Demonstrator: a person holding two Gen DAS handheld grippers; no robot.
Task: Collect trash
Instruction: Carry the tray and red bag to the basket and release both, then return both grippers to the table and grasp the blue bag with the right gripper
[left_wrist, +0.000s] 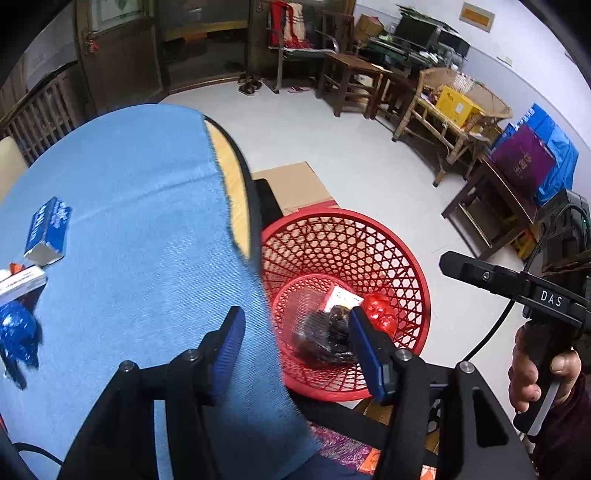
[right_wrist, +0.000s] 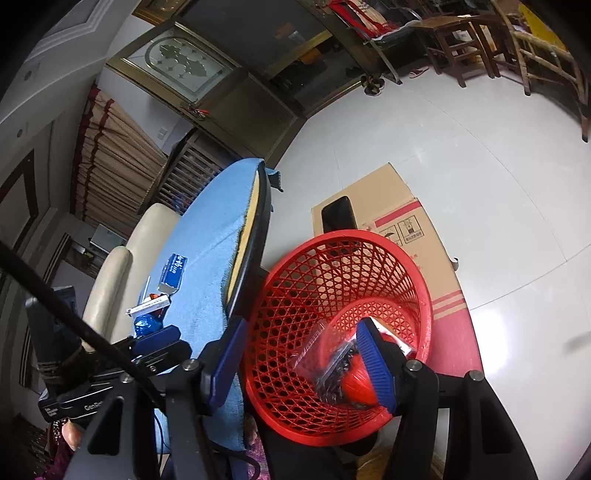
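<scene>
White letters "DAS" are readable on the black right gripper (left_wrist: 458, 267) at the right edge of the left wrist view, its jaws apart with nothing between them, while the left gripper (left_wrist: 295, 350) at the bottom centre also has blue-padded jaws apart and empty. The red plastic lattice wastebasket (left_wrist: 406, 266) stands on the floor just beside the blue-cloth-covered round surface (left_wrist: 140, 229) and holds a clear plastic bag of dark contents (left_wrist: 325, 332) and a red crumpled wrapper (left_wrist: 380, 310). At the left edge a blue-and-white carton (left_wrist: 48, 230), a white box with unreadable print (left_wrist: 20, 282) and a crumpled blue foil wrapper (left_wrist: 16, 332) lie on the cloth.
</scene>
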